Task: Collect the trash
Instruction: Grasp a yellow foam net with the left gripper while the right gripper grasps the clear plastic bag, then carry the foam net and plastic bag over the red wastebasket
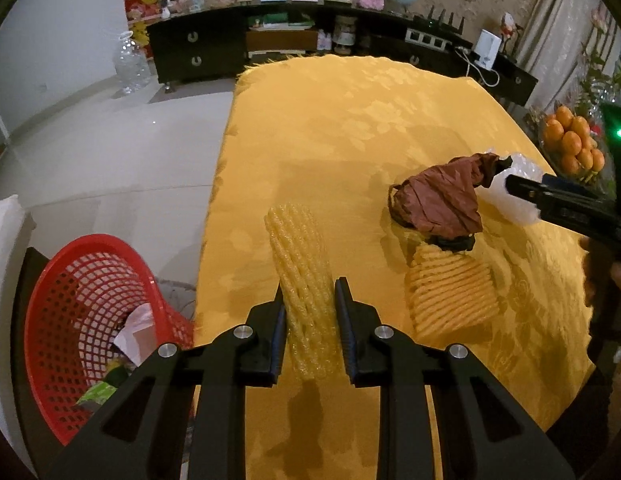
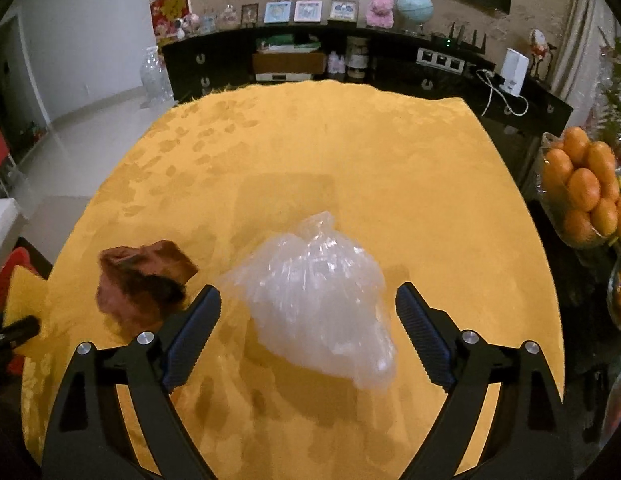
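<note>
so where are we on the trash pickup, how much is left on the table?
Done: red basket by the table already holds some scraps. In hand: left gripper straddles a yellow foam net, jaws close to it; right gripper is open around the clear plastic bag. Left: crumpled brown paper and a second foam net.
</note>
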Demonstrator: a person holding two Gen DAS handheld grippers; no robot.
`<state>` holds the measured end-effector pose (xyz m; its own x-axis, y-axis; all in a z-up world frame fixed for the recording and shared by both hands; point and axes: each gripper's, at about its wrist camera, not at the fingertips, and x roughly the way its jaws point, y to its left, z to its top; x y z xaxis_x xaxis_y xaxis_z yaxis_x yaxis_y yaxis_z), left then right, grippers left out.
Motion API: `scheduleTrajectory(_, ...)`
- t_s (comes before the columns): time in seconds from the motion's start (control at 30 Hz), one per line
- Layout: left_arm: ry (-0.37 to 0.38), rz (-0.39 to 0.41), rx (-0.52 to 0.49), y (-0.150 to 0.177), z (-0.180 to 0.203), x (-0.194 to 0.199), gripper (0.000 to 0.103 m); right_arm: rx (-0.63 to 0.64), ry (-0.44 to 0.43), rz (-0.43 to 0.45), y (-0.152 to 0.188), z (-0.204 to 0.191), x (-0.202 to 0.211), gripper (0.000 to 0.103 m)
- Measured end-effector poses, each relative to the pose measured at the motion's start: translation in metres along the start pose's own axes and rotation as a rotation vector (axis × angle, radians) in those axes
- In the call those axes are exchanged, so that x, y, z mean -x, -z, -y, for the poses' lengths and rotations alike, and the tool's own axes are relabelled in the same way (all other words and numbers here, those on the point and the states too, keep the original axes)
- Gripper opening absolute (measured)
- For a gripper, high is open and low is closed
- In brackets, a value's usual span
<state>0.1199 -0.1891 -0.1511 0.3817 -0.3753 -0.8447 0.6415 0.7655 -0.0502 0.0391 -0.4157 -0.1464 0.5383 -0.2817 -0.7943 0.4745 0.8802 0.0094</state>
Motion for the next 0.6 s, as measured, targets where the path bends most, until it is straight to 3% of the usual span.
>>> scheduleTrajectory(0.23, -0.014, 0.003, 0.025, 0.002, -0.014, 0.006, 0.022, 0.021, 0.020, -0.022, 0.002, -0.001, -0.017, 0.085)
scheduleTrajectory(0.3, -0.015, 0.004, 0.035, 0.004, -0.017, 0.008, 0.022, 0.023, 0.014, -0.036, 0.003, 0.000, -0.022, 0.078)
scheduleTrajectory(0.37, -0.019, 0.007, 0.038, 0.005, -0.019, 0.010, 0.022, 0.016, 0.004, -0.063, 0.005, 0.003, -0.027, 0.065)
scheduleTrajectory(0.47, -0.023, 0.013, 0.038, 0.006, -0.020, 0.015, 0.022, 0.013, 0.000, -0.072, 0.009, 0.005, -0.028, 0.055)
scheduleTrajectory(0.6, -0.027, 0.022, 0.041, 0.008, -0.020, 0.020, 0.022, -0.001, -0.014, -0.062, 0.012, 0.007, -0.019, 0.050)
